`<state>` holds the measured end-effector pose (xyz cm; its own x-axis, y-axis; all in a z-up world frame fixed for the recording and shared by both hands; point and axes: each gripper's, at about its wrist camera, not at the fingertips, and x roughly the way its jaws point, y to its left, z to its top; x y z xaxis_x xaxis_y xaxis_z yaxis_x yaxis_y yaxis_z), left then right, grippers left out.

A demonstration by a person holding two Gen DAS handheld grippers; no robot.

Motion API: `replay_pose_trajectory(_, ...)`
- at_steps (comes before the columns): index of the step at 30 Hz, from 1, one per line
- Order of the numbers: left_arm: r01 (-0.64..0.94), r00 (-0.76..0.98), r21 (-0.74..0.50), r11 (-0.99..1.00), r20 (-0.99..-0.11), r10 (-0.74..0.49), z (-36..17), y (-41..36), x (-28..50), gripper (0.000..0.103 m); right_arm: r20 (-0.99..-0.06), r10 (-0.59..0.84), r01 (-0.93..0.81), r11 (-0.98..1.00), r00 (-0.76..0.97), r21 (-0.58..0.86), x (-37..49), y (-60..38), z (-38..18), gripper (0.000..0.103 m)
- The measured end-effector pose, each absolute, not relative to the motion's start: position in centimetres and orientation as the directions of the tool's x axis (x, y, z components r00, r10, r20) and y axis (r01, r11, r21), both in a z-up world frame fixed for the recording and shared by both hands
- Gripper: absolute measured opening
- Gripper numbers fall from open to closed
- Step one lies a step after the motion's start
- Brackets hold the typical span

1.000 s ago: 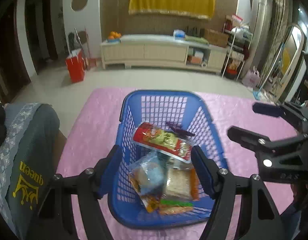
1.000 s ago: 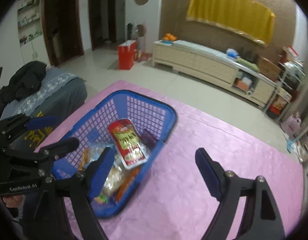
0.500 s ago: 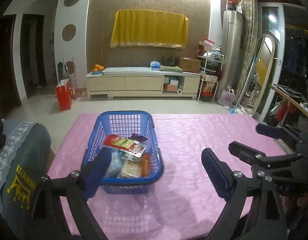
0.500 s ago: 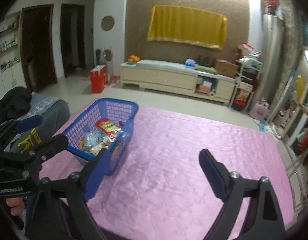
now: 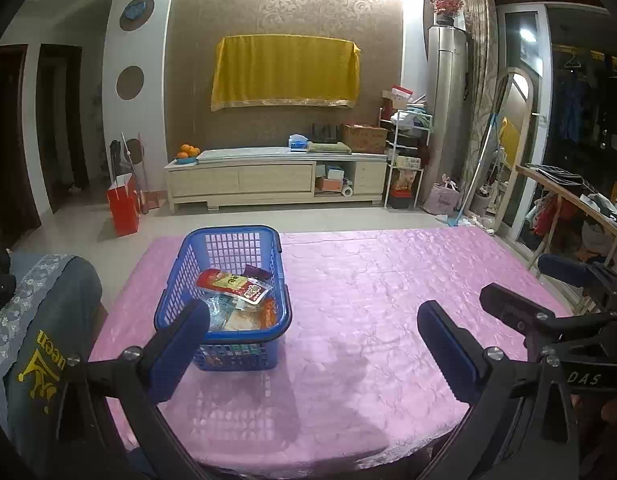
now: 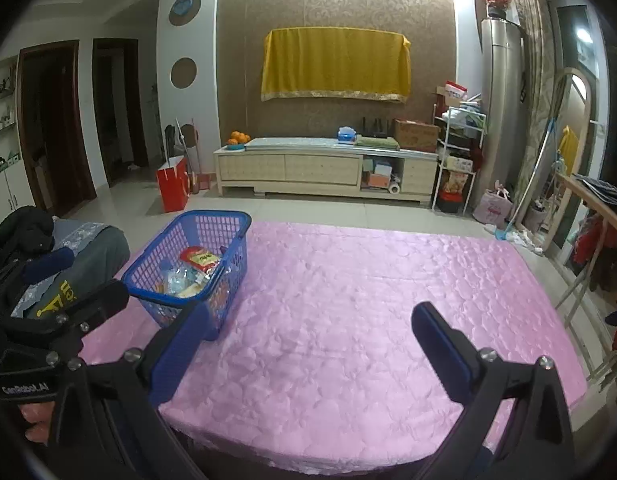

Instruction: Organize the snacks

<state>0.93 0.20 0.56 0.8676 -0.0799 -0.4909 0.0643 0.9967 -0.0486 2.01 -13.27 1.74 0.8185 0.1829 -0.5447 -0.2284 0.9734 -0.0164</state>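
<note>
A blue plastic basket (image 5: pixel 228 233) stands on the left part of a pink-covered table (image 5: pixel 388 280). It holds several snack packets, with a red packet (image 5: pixel 230 282) on top. My left gripper (image 5: pixel 312 314) hovers in front of the basket. Its jaws are opening wide and nothing is between them. In the right wrist view the basket (image 6: pixel 212 217) is to the left. My right gripper (image 6: pixel 310 314) hangs over the bare cloth, jaws also opening and empty. Each gripper shows in the other's view: the right gripper (image 5: pixel 516 280) and the left gripper (image 6: pixel 92 274).
A chair with a grey cover (image 5: pixel 40 320) stands against the table's left edge. Beyond the table are tiled floor, a red bag (image 5: pixel 124 208) and a low cabinet (image 5: pixel 268 180). A folding rack (image 6: pixel 588 264) stands to the right.
Both grippers have pulled back from the basket and risen a little, so the basket looks smaller and farther off. Both pairs of jaws have spread wider.
</note>
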Motion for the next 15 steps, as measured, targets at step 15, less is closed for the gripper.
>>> replay_pose_trajectory(15,0.066,0.872,-0.047,0.997,-0.483,-0.080,-0.1,-0.2,0.0,0.103,-0.544,0.185,-0.219,0.976,0.818,0.003,0.8,-13.6,1.5,0.103)
